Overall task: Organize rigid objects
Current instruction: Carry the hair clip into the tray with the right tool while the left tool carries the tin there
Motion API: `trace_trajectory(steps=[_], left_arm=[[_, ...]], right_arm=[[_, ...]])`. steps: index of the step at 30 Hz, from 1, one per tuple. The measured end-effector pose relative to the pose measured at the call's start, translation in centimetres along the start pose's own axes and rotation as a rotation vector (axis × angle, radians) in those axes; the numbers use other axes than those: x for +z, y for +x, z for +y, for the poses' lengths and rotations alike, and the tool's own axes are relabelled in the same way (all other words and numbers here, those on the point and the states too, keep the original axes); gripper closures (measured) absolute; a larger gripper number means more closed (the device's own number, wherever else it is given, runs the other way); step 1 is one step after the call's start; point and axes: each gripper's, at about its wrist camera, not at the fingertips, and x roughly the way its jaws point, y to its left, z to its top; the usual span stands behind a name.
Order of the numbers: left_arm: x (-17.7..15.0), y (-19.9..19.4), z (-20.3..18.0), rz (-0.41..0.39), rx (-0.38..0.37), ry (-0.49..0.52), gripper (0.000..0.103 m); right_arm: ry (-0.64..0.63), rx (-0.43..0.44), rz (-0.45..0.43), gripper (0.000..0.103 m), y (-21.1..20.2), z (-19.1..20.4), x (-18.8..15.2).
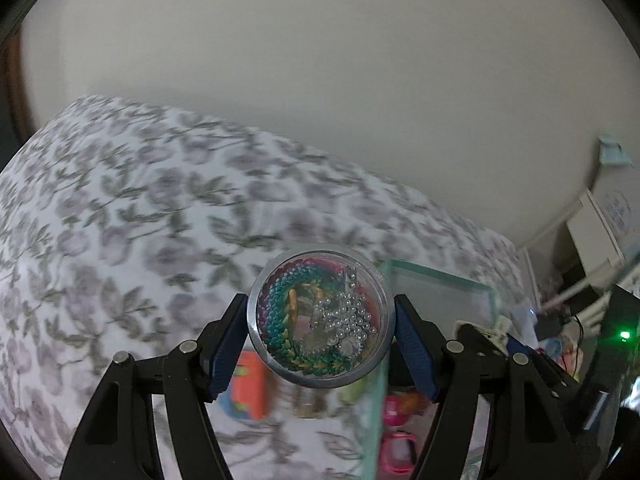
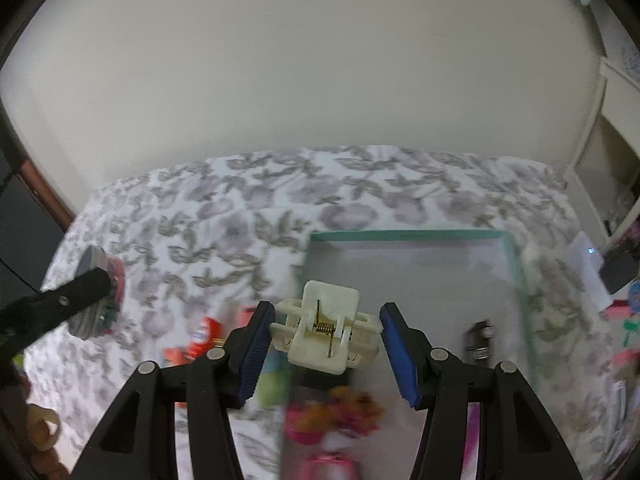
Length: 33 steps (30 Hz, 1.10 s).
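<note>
My left gripper (image 1: 320, 306) is shut on a round clear case (image 1: 320, 318) packed with rainbow cord and silver beads, its blue pads (image 1: 224, 354) pressing both sides. It hangs above the floral bedsheet (image 1: 120, 220), beside the corner of a green-edged glass box (image 1: 440, 276). My right gripper (image 2: 327, 314) is shut on a cream plastic spring clip (image 2: 324, 336), held over the near left part of the glass box (image 2: 412, 235). In the right wrist view the round case (image 2: 94, 296) and the black left finger show at far left.
Pink toys (image 2: 320, 420) and a dark metal piece (image 2: 480, 340) lie inside the box. Orange and red packets (image 2: 204, 336) lie on the floral sheet (image 2: 240, 208) left of it. A plain wall stands behind the bed and white shelving (image 2: 616, 80) at right.
</note>
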Motion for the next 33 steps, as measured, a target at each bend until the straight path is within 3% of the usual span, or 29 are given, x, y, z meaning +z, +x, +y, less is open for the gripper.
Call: trace_trajectory(steps=[9,14,18,24,33], left_arm=[[-1.7,4.0,-6.9,0.039,-0.053,0.101,0.031],[-2.7,5.8,-9.6,0.039,-0.070,0.187,0.031],[-3.4,7.5,-11.4,0.040,-0.079,0.235,0.031],[-4.4,9.8,-13.0,0.049,-0.096,0.279,0.031],[-5.5,12.2,-13.3,0.058,-0.066,0.304,0.031]], right_arm=[[0.069,-0.036,-0.009,0.045,0.5,-6.6,0.3],[0.081,-0.116,-0.021,0.045,0.5,-9.5,0.6],[0.142,-0.102,-0.029,0.045,0.8,-12.0,0.7],[0.134,-0.118,-0.028,0.045,2.3,-12.8,0.5],[0.149,-0.114,-0.024,0.045,4.4,-13.3,-0.1]])
